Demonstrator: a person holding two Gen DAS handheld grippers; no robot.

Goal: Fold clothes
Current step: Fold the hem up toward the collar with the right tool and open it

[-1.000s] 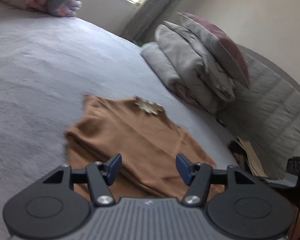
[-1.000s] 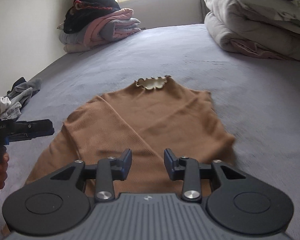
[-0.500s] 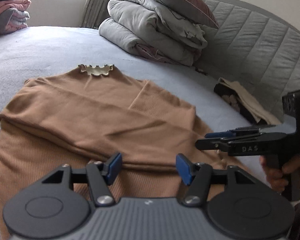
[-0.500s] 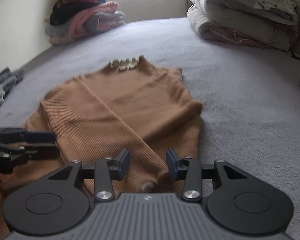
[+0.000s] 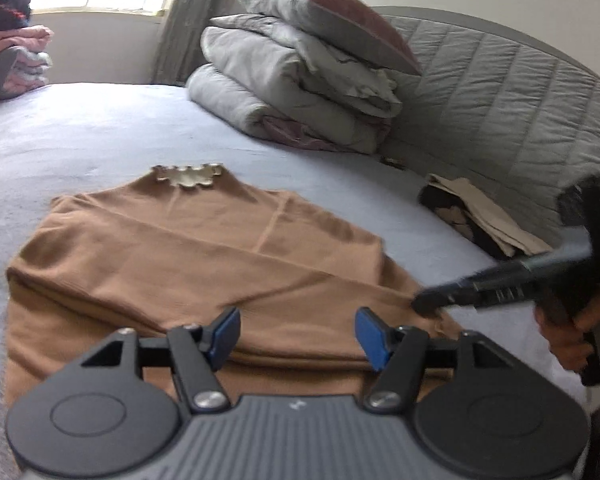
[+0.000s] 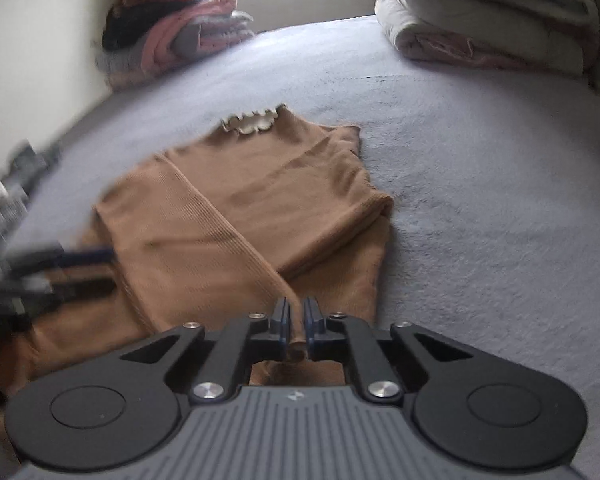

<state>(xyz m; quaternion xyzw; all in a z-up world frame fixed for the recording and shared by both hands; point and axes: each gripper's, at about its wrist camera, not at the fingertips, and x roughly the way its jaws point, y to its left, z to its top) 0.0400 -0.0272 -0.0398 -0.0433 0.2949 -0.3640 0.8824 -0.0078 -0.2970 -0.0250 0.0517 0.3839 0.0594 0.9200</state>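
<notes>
Top [image 5: 204, 264] lay flat on bed [image 5: 100, 128], collar at 12 o'clock, both sleeves crossed over chest. Your right gripper [image 6: 296, 324] had jaws closing on sleeve cuff [image 6: 296, 350], likely to tuck it. Your left gripper [image 5: 296, 334] hung over hem at 6 o'clock, jaws spreading, empty.

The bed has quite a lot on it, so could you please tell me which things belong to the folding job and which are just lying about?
In use:
- brown top
- right gripper, closing on the top's sleeve end
- left gripper, open over the top

Lying about:
- rolled duvet
- pillow
- pile of clothes
- beige garment
</notes>
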